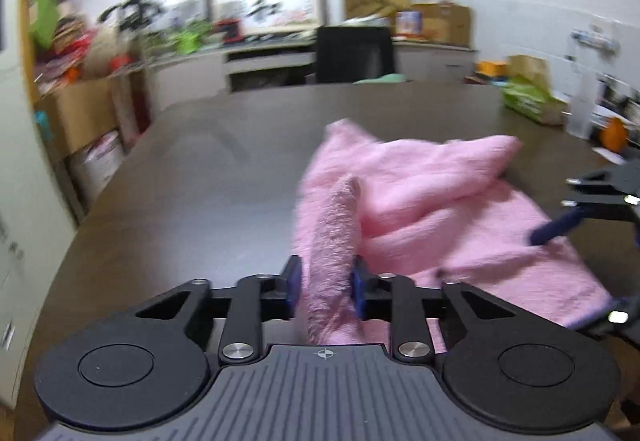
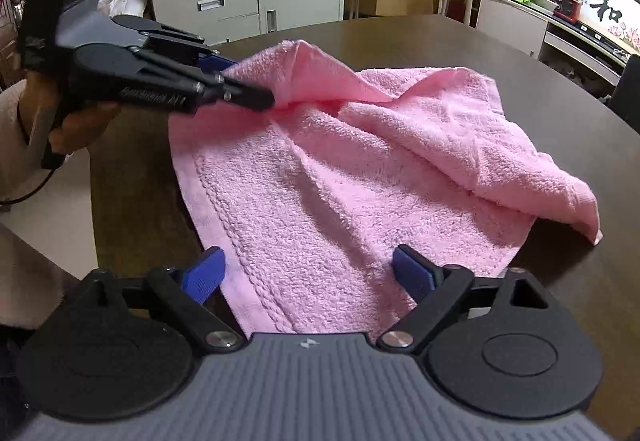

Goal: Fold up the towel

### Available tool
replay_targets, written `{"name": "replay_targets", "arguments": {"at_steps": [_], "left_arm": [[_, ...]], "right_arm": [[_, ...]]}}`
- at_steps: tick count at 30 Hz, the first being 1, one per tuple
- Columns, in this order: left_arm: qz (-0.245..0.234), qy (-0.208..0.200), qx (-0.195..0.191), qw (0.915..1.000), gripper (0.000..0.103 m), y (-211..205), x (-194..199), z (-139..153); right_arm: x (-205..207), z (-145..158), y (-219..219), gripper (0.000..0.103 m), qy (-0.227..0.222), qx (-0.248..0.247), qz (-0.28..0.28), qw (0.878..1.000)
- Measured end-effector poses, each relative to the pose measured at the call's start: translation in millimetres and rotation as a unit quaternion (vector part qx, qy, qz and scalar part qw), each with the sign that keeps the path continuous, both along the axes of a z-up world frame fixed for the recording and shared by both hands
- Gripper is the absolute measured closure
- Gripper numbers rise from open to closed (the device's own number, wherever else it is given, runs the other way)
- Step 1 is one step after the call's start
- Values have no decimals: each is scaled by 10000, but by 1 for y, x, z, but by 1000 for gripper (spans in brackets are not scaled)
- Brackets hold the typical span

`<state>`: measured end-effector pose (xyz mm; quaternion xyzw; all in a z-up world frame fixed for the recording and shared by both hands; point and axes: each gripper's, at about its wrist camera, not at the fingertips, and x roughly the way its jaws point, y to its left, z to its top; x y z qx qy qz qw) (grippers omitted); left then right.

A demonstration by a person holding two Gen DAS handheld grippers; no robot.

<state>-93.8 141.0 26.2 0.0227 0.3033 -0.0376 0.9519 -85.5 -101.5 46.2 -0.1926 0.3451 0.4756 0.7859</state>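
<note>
While your left gripper (image 2: 256, 97) pinches a raised ridge at the far side of the pink towel (image 2: 360, 177) on the table (image 2: 560, 113), your right gripper (image 2: 308, 273) hangs wide — astride the near hem, gripping nothing. That near edge lies directly below your right hand — closest to grab.

Left wrist cam sits on the left hand-held gripper (image 1: 326, 291), close above the dark brown desk (image 1: 180, 193), facing far wall w/ framed pictures. Right wrist cam rides the right hand-held gripper (image 2: 308, 275), angled down, facing grey cabinets. Both share the crumpled pink terry towel (image 1: 432, 201) (image 2: 360, 169); each sees the other gripper.
</note>
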Motion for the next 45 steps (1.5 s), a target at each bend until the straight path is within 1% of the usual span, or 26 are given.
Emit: {"name": "replay_targets", "arguments": {"at_steps": [2, 4, 7, 10, 12, 15, 17, 20, 24, 25, 27, 29, 32, 33, 34, 35, 37, 39, 40, 42, 45], "left_arm": [[275, 75, -119, 9995, 85, 16, 1, -4], [443, 93, -261, 9986, 90, 29, -2, -4], [568, 141, -410, 9974, 90, 41, -6, -2], [753, 250, -517, 9955, 90, 46, -9, -3], [912, 190, -474, 9945, 89, 47, -14, 1], [1146, 144, -534, 9919, 89, 53, -22, 6], [1382, 22, -518, 9890, 86, 58, -29, 13], [1701, -179, -454, 9842, 85, 65, -37, 25], [2137, -648, -84, 9747, 85, 66, -43, 46], [2105, -711, -89, 9750, 85, 67, -42, 50], [1894, -808, -196, 9784, 84, 67, -42, 60], [1567, -751, -364, 9841, 81, 63, -34, 64], [1017, -584, -377, 9924, 78, 44, -18, 61], [840, -523, -343, 9945, 77, 36, -12, 58], [699, -481, -310, 9959, 75, 29, -6, 55], [428, -399, -246, 9980, 73, 15, 5, 51], [123, -288, -196, 9993, 71, -1, 19, 44], [-228, -125, -220, 9994, 70, -21, 42, 38], [-350, -77, -241, 9991, 68, -26, 49, 35], [-647, 74, -269, 9975, 68, -43, 75, 30], [-821, 254, -82, 9963, 66, -60, 104, 20]], "right_arm": [[0, -1, 1, 3, -17, -41, 16, 10000], [0, -3, 2, 0, -29, -63, 39, 10000], [2, -3, 1, 0, 24, -33, -9, 10000], [6, -2, -4, 0, 197, 105, -88, 9997], [12, -1, -9, 0, 380, 247, -157, 9988], [18, 1, -16, 0, 582, 367, -209, 9974], [20, 2, -18, 0, 652, 360, -190, 9970], [22, 4, -22, 0, 745, 257, -158, 9968], [19, 7, -25, 0, 766, -61, -110, 9970], [19, 8, -26, 0, 772, -139, -114, 9969], [18, 10, -28, 0, 823, -222, -142, 9963], [18, 11, -30, 0, 825, -370, -143, 9958], [20, 12, -32, 0, 818, -528, -244, 9950], [22, 13, -34, 0, 824, -542, -318, 9946], [26, 16, -36, 1, 846, -416, -394, 9948], [29, 19, -38, 1, 867, -290, -470, 9947], [36, 27, -43, 0, 830, 112, -572, 9948], [42, 31, -42, 0, 721, 327, -617, 9949], [45, 32, -39, 0, 685, 374, -597, 9952], [50, 31, -34, 0, 671, 422, -523, 9955], [56, 26, -21, 0, 731, 383, -336, 9960]]}}
